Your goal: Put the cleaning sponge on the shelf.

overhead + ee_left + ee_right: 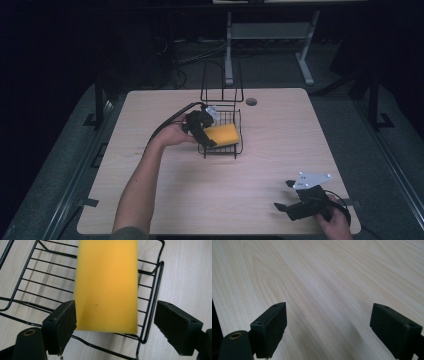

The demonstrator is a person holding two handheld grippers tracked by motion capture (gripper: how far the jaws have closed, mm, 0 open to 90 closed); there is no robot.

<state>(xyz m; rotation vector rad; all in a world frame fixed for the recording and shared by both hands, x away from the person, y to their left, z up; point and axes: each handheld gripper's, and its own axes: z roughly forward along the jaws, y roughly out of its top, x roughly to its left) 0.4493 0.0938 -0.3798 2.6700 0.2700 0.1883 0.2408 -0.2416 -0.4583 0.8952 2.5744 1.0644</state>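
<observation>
Left tongs (115, 327) are gaping wide over the wire basket (150, 302), one jaw brushing the yellow sponge (107, 285) lying inside. Right tongs (328, 330) are hanging wide open, empty, over bare bench (324, 277); the high view is placing them at the near right corner.

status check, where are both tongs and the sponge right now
Left tongs open, astride the sponge, one jaw at its edge. Sponge lies in the wire basket. Right tongs open over bare table. Nothing in the way.

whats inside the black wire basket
A yellow sponge lies in the wire basket, with the open left gripper over it. Whatever is beneath the sponge is covered.
</observation>
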